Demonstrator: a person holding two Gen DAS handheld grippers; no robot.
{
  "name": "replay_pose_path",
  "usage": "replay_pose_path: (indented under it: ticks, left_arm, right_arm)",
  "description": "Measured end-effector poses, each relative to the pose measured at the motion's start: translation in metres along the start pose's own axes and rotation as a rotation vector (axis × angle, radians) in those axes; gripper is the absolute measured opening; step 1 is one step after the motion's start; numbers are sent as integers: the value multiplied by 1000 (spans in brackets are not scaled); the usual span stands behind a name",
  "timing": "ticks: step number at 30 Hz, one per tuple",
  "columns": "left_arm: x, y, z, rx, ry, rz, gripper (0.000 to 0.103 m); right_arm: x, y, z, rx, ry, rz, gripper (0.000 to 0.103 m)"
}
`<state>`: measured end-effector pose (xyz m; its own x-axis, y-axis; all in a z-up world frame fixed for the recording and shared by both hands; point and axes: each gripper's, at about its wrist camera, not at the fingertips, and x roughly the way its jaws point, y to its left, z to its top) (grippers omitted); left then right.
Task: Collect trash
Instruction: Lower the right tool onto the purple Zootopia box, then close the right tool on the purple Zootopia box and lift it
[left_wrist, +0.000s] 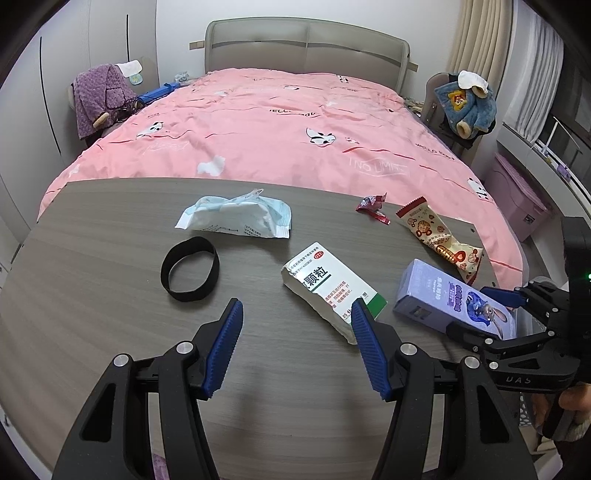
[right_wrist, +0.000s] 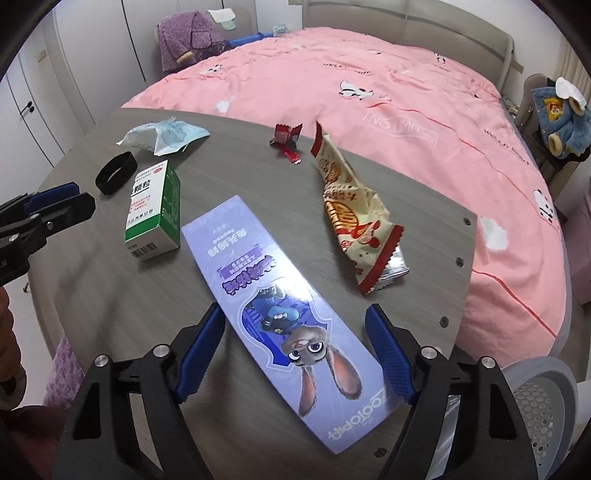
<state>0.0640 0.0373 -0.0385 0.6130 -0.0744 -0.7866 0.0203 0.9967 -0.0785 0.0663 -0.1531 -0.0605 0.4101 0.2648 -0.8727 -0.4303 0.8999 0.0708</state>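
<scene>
I read the worktop (right_wrist: 110, 280) as carrying several trash items. The purple cartoon carton (right_wrist: 280, 295) lies flat, its long axis running away from my right gripper (right_wrist: 295, 354), near end between the wide-open, empty jaws. The green-and-white medicine box (left_wrist: 328, 288) lies just ahead-right of my left gripper (left_wrist: 295, 347), likewise wide open and empty.

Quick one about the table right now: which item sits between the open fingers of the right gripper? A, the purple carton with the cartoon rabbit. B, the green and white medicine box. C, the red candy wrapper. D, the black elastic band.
A: in the right wrist view the purple carton lies on the table between the spread fingers of the right gripper, not yet clamped.
</scene>
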Motion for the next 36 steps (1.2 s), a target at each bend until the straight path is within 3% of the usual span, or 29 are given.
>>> replay_pose_path:
  ticks: [6,10,28,36]
  left_arm:
    - [3,2,-1,-12,8,-6,59]
    - [4,3,1,-18,11,-3,58]
    - [27,-20,12,-55,50,-48,62]
    - [48,-39,28,-70,85,18,62]
  right_arm:
    - [3,10,-4,16,21,9,62]
    - [-2,18,-9,58,9,26,47]
    - [-48,9,-59,375,-115,-7,45]
    - [-61,-3,-77,439,-141,-10,46]
